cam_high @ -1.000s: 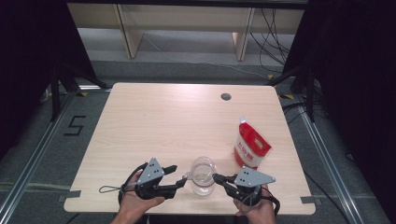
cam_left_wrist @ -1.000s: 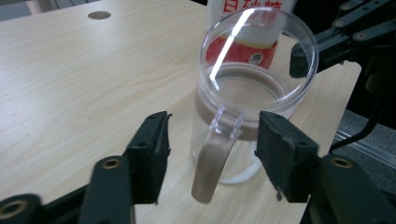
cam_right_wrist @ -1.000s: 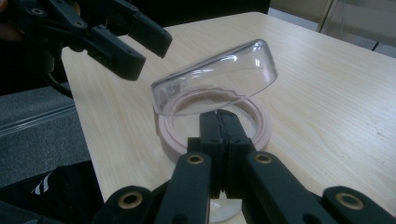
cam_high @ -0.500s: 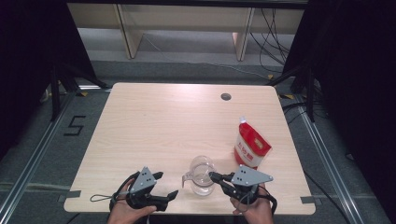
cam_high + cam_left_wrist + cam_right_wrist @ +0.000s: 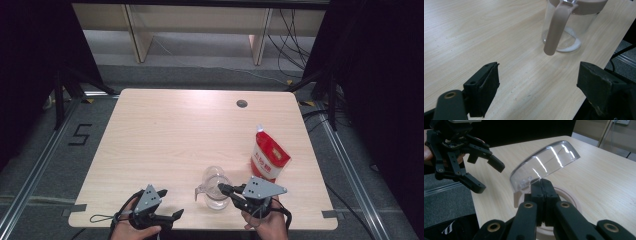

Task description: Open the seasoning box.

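Note:
A clear jug [image 5: 215, 190] with a beige rim and handle [image 5: 554, 30] stands near the table's front edge, with a little white residue at its bottom [image 5: 571, 47]. My right gripper [image 5: 222, 187] is shut on the edge of the jug's clear flip lid [image 5: 544, 165], which is tilted up above the beige rim [image 5: 571, 198]; its tips meet at the lid's edge [image 5: 541, 183]. My left gripper [image 5: 171, 203] is open at the front edge, left of the jug and apart from it. In its own view, the left gripper [image 5: 537, 82] faces the handle with nothing between its jaws.
A red and white pouch [image 5: 269, 160] stands upright just right of the jug. A small dark hole [image 5: 242, 103] sits near the table's far edge. In the right gripper view, the left gripper [image 5: 487, 176] hangs open beyond the lid. Bare wood [image 5: 170, 135] lies behind.
My left gripper has drawn back from the jug's side toward the front left edge and stands open. The right gripper stays at the jug's lid.

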`<state>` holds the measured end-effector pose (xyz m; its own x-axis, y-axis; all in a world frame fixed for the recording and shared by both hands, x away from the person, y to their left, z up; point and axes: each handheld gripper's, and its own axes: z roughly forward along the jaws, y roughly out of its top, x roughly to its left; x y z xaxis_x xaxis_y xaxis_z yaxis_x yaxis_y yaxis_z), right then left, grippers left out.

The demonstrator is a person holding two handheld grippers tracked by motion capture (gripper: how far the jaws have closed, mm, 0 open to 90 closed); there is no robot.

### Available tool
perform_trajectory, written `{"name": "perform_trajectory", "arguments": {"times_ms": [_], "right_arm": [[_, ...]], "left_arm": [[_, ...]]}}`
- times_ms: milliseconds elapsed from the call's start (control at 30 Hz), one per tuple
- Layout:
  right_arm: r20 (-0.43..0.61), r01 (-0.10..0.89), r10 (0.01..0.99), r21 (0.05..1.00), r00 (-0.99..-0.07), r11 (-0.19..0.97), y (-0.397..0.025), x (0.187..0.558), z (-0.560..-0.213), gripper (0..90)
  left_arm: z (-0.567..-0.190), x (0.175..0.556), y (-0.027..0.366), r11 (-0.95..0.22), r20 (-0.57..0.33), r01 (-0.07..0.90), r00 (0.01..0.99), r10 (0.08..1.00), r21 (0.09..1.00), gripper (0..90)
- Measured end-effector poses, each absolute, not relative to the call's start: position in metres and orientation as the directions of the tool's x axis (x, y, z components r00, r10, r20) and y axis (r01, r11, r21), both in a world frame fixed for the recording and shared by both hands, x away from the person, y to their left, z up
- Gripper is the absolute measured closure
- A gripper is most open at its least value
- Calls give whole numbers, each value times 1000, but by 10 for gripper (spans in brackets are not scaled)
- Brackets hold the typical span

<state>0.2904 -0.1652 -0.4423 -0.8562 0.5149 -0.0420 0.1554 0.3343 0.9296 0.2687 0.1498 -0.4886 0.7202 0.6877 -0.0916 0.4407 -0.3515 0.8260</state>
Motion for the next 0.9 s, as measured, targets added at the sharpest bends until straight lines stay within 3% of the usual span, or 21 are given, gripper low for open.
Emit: {"name": "perform_trajectory", "arguments": {"times_ms": [900], "right_arm": [[-63,122,466,927,-882,355,-144,286,-439,888]], "left_arm": [[-495,268,150,-362,-78,429,727,682,828,155]]}}
